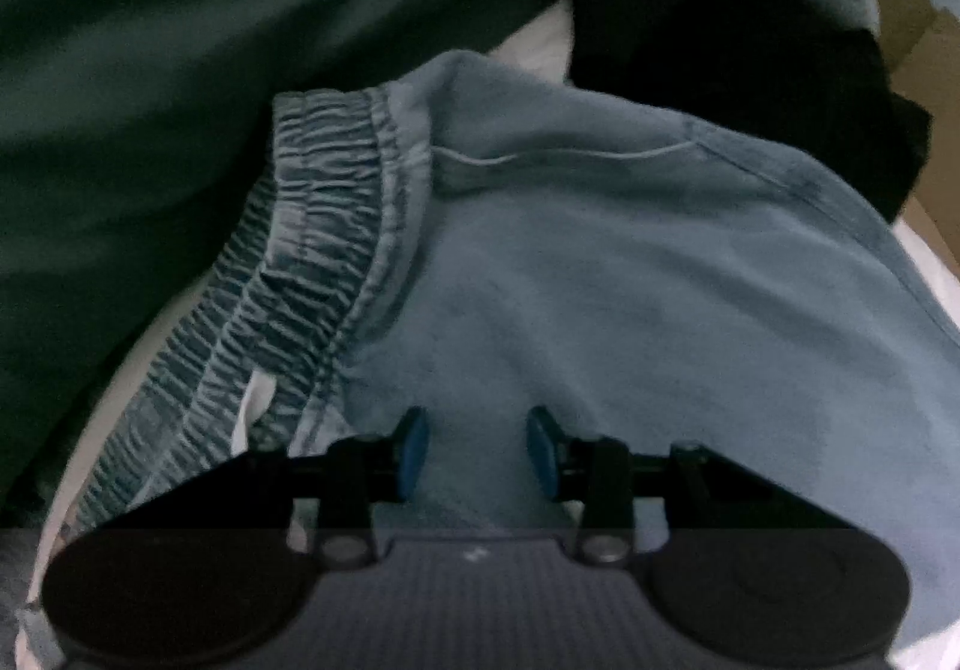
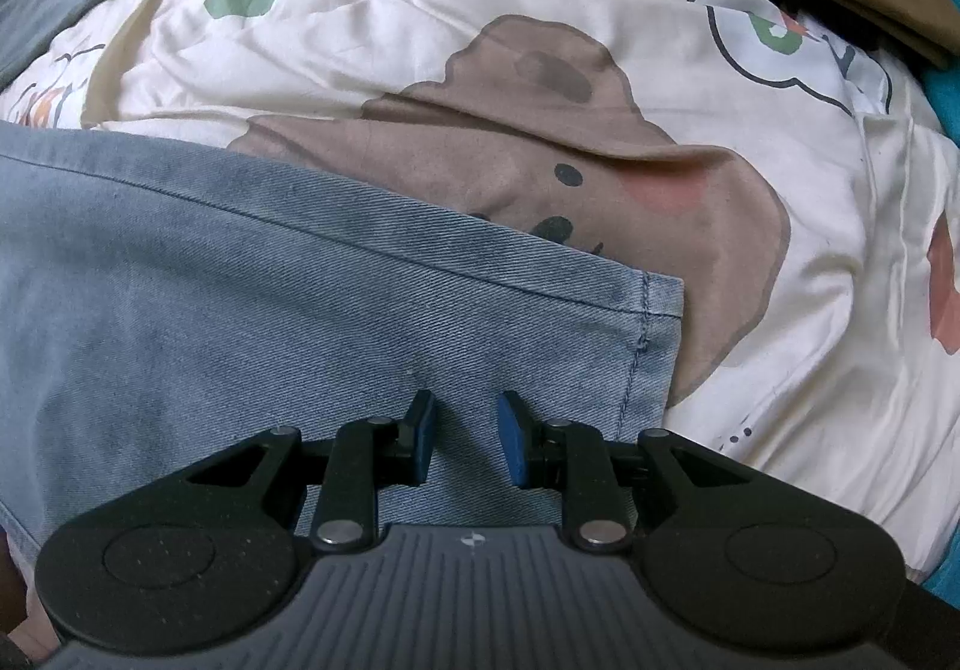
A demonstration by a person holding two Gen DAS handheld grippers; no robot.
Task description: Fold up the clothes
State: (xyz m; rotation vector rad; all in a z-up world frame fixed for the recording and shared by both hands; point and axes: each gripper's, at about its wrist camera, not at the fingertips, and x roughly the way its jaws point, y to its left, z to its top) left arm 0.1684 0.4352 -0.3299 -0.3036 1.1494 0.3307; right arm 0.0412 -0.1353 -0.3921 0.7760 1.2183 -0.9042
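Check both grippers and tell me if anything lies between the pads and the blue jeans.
Nothing visible does. The left gripper hangs over bare denim beside the elastic waistband; the right gripper hangs over the jeans near the leg hem. Both sets of jaws stand apart, no cloth visibly pinched.

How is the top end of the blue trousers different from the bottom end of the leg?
The waistband is gathered into stretchy ruffles; the leg hem lies flat with one straight stitched line. The waistband lies beside dark green cloth; the leg hem lies on the cartoon bedsheet. Both are the same faded blue denim, and a gripper with parted jaws is over the denim near each.
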